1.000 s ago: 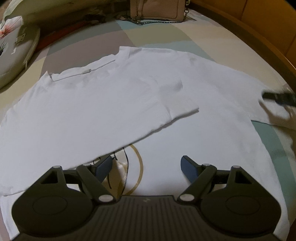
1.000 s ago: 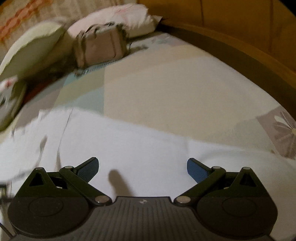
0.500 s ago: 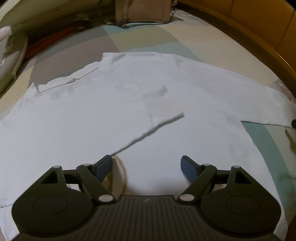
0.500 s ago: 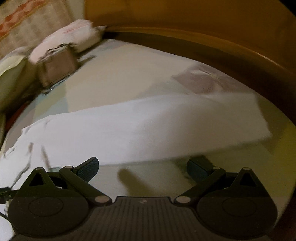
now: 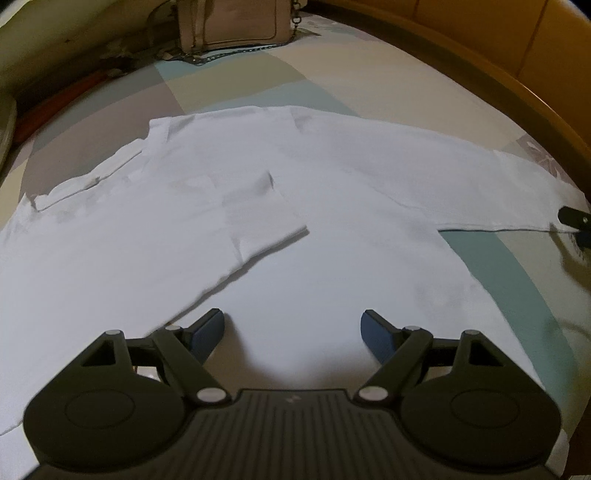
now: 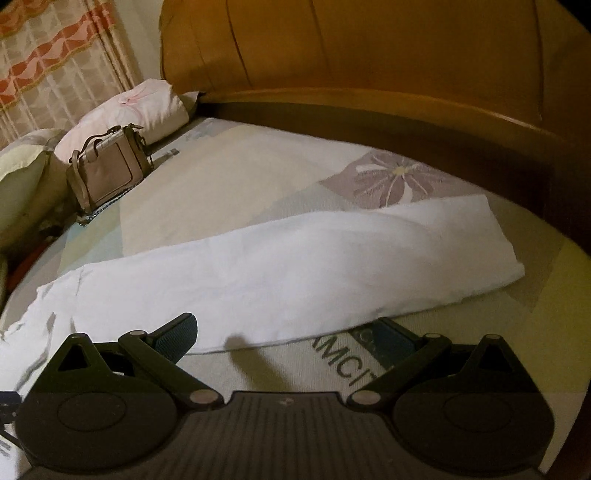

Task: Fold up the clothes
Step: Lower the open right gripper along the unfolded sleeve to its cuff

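- Bedding in pale patchwork blocks covers the bed (image 5: pixel 369 85), a wooden headboard (image 6: pixel 369 55) curves round the far side, and a beige handbag (image 5: pixel 236 22) leans on the pillows well beyond both claws.
- Spread flat on that cover lies the white shirt (image 5: pixel 184 229), directly ahead of and under the left gripper (image 5: pixel 293 332). One sleeve is already laid across the body, its cuff ending just ahead of that claw and a little to its left.
- That claw is spread wide with nothing between its blue pads, hanging over plain white cloth.
- The right gripper (image 6: pixel 291 336) also stands spread and empty. The other sleeve (image 6: pixel 295 266) stretches out just ahead of it, and its near hem passes between the fingertips without being pinched.
- I'd say the sleeve-folding stage is half done: one sleeve in, one still out.
- The next move would call for the right claw to drop onto that sleeve near its cuff, pinch it, and carry it across toward the left claw's side.
- From the left wrist you get the whole shirt and the folded sleeve, with a dark bit of the right claw at the far right edge beside the cuff.
- From the right wrist you see the outstretched sleeve close up, the curtain (image 6: pixel 55 55), and lettering printed on the bedding under the claw, none of which the left view shows.
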Motion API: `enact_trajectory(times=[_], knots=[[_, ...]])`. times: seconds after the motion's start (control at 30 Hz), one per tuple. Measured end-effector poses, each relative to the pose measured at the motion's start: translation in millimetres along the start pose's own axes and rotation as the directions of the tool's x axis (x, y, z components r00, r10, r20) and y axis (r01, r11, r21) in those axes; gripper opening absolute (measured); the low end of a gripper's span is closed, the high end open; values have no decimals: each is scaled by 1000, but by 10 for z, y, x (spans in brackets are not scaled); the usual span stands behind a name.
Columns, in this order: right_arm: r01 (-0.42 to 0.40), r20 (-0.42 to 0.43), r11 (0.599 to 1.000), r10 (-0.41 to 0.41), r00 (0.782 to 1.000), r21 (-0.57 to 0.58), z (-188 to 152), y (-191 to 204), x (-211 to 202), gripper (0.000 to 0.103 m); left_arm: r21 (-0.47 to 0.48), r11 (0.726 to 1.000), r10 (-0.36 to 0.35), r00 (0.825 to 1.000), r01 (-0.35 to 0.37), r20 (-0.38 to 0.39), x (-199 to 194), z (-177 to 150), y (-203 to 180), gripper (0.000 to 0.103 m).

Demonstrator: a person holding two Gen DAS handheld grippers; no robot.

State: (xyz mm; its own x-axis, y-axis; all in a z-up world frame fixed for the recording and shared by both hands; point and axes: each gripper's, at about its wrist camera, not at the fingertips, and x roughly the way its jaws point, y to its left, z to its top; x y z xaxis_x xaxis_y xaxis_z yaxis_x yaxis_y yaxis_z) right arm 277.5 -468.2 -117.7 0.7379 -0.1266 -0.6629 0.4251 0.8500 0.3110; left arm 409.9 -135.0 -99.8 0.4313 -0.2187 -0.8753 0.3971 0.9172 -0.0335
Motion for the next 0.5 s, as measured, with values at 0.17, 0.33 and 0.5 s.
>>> enact_trajectory(times=[0.17, 0.33, 0.5], knots=[[24, 46, 1000, -25, 999, 8, 29, 9, 36, 103, 23, 1000, -12, 1000, 12, 13, 15, 37, -70, 82], [-8, 33, 979, 1, 999, 206, 32, -109, -71, 103, 30, 999, -26, 1000, 25, 15, 28, 40, -129, 82], [-73, -2, 871, 85, 996, 485, 76, -289, -80, 103, 24, 999, -35, 999, 34, 15, 32, 50, -161, 82]])
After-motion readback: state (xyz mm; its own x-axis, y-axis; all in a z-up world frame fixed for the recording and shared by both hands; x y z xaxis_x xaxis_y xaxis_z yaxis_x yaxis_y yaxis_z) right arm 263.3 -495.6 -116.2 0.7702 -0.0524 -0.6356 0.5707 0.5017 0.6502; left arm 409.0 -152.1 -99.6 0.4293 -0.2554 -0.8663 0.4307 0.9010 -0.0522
